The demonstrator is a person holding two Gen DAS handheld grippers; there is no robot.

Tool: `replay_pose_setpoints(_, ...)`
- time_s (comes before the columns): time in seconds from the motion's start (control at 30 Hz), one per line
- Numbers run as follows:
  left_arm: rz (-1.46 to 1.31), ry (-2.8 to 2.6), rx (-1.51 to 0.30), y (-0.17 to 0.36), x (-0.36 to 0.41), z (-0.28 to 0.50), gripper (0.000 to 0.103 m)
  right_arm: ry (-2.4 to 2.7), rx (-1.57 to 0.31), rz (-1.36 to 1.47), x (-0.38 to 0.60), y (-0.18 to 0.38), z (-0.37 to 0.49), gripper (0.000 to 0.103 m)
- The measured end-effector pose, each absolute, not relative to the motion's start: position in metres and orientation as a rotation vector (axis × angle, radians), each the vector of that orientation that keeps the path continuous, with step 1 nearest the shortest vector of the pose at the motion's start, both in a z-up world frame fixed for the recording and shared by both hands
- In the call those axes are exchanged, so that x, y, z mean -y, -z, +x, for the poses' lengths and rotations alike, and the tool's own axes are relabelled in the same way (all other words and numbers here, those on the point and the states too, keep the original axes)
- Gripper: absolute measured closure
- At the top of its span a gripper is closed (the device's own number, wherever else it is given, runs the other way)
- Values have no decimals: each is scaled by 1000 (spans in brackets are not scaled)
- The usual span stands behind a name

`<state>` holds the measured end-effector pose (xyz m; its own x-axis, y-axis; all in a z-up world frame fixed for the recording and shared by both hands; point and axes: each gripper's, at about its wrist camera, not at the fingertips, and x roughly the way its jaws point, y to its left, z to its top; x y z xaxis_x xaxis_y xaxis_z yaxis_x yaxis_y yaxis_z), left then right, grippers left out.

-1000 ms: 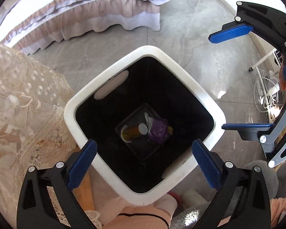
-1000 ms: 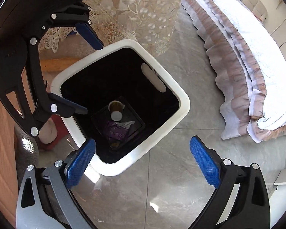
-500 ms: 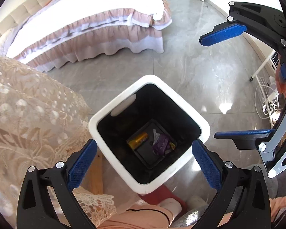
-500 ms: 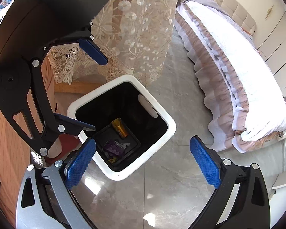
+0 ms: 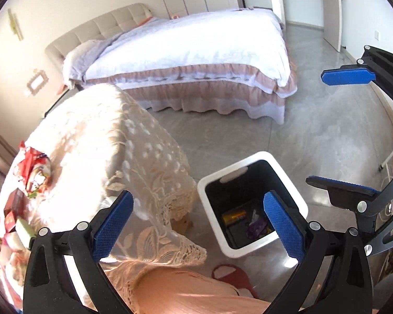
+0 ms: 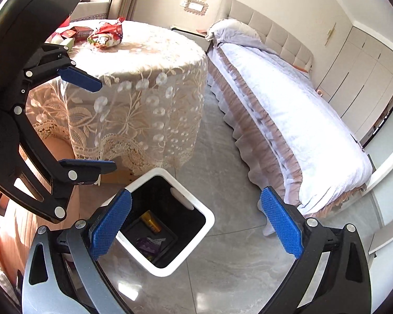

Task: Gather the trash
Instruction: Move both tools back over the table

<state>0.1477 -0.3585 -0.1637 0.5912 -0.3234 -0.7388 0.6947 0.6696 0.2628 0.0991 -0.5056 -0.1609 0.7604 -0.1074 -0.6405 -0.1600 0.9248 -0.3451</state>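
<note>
A white square bin [image 5: 251, 162] [image 6: 199, 248] with a black inside stands on the floor beside the round table. In its bottom lie a yellow can [image 5: 233, 216] [image 6: 150, 222] and a purple wrapper [image 5: 256, 229] [image 6: 146, 244]. My left gripper [image 5: 196, 225] is open and empty, high above the table edge and the bin. My right gripper [image 6: 194, 225] is open and empty too, above the bin's far side. On the table lie a red snack bag [image 5: 32, 168] [image 6: 106, 35], red boxes [image 5: 14, 206] [image 6: 77, 32] and a pale green packet [image 5: 26, 231].
The round table [image 5: 97, 141] [image 6: 133, 78] wears a lace cloth that hangs near the floor. A bed [image 5: 196, 60] [image 6: 288, 110] with a frilled skirt fills the back. A person's peach-clad leg [image 5: 186, 293] and a red slipper [image 5: 230, 272] are by the bin. Grey tiled floor [image 5: 314, 136] lies open between bed and bin.
Both grippers have risen and tilted up from just over the bin. The bin now looks small and low in view, and the table top with its packets has come into sight.
</note>
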Motion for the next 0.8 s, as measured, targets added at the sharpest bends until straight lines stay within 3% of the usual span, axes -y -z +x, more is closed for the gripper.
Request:
replay_pose_setpoints(0.6, 278, 143, -533, 83, 188, 124, 5, -60, -336, -295, 365, 83, 83, 5)
replay_pose_setpoints(0.8, 205, -12, -527, 75, 116, 118, 5, -168, -306, -270, 307, 77, 96, 5)
